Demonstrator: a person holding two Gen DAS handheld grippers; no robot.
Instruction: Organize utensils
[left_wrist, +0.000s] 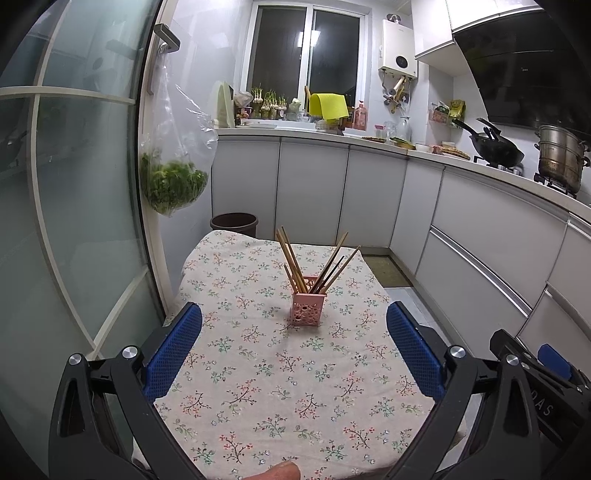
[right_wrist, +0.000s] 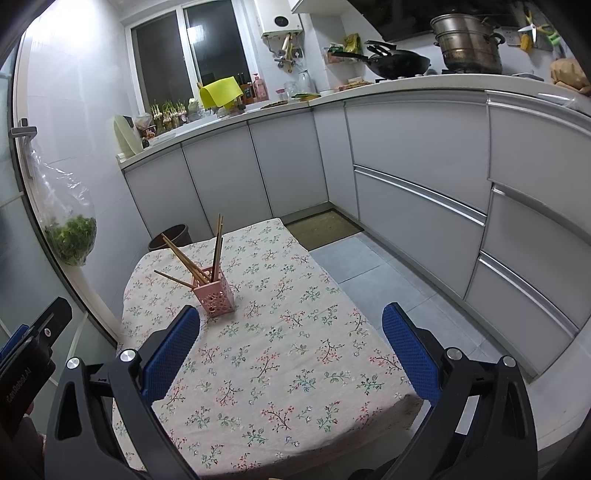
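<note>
On the flowered surface (left_wrist: 258, 369), one pink holder with chopsticks stands alone.

Left tool (left_wrist: 294, 350) is spread wide and holds nothing; right tool (right_wrist: 291, 350) is also spread wide and holds nothing. The pink holder (left_wrist: 308, 304) stands upright at 12 o'clock from the left tool, and at 11 o'clock from the right one. Wooden chopsticks (left_wrist: 295, 262) lean outward from it in two bunches.

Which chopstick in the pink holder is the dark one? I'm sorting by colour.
The dark chopstick leans right among the right-hand group in the pink holder; the other chopsticks are light wood.
</note>
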